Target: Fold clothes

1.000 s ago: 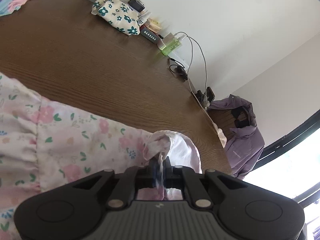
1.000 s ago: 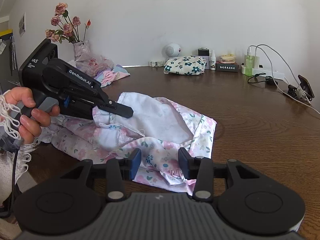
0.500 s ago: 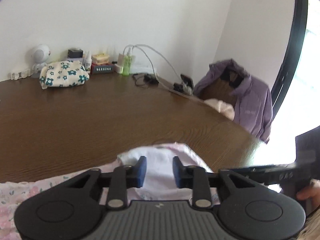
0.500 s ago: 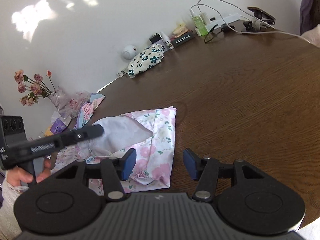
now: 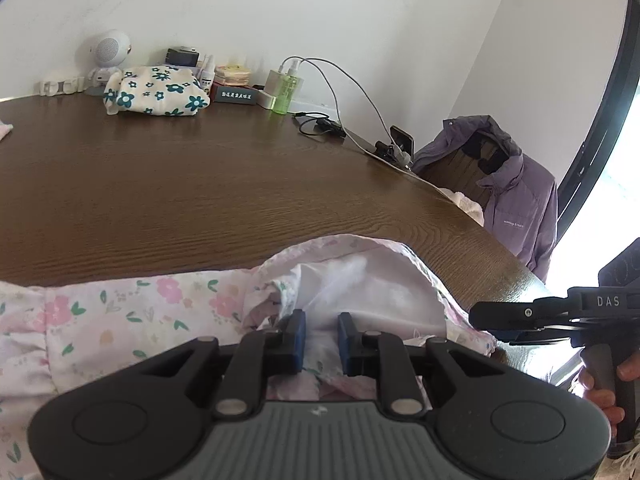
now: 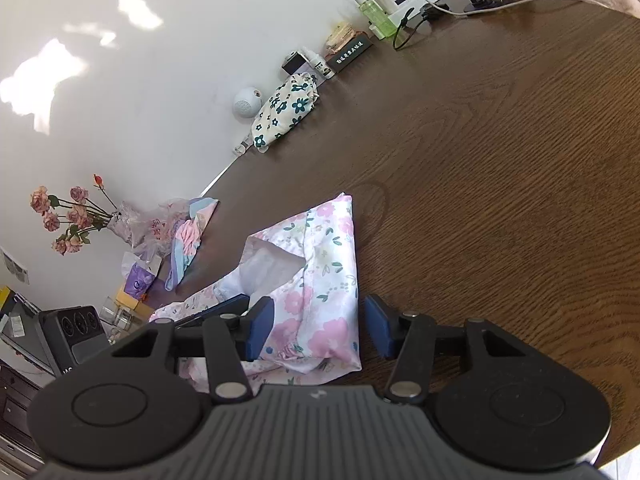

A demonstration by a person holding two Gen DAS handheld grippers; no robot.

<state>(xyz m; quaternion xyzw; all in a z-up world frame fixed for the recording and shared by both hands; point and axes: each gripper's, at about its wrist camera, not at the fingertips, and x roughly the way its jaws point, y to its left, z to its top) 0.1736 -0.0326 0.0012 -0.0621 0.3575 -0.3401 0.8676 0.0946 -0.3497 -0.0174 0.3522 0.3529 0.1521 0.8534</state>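
On desk (image 5: 168, 184), near front edge: your floral dress (image 6: 320, 276), partly folded, white lining showing. Your left tool (image 5: 321, 336) narrowly parted, pads over lining, nothing pinched. Your right tool (image 6: 319, 330) wide, straddling dress's folded corner, pads clear of cloth. Folded flower-print cloth (image 5: 154, 90) far back by wall, well apart from dress.

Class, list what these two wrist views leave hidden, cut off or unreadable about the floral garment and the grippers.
- Floral garment: its near part is hidden by the left gripper body, left wrist view.
- Right gripper: only its fingers show in the left view; the edge cuts the rest.
- Black box label: too small to read.
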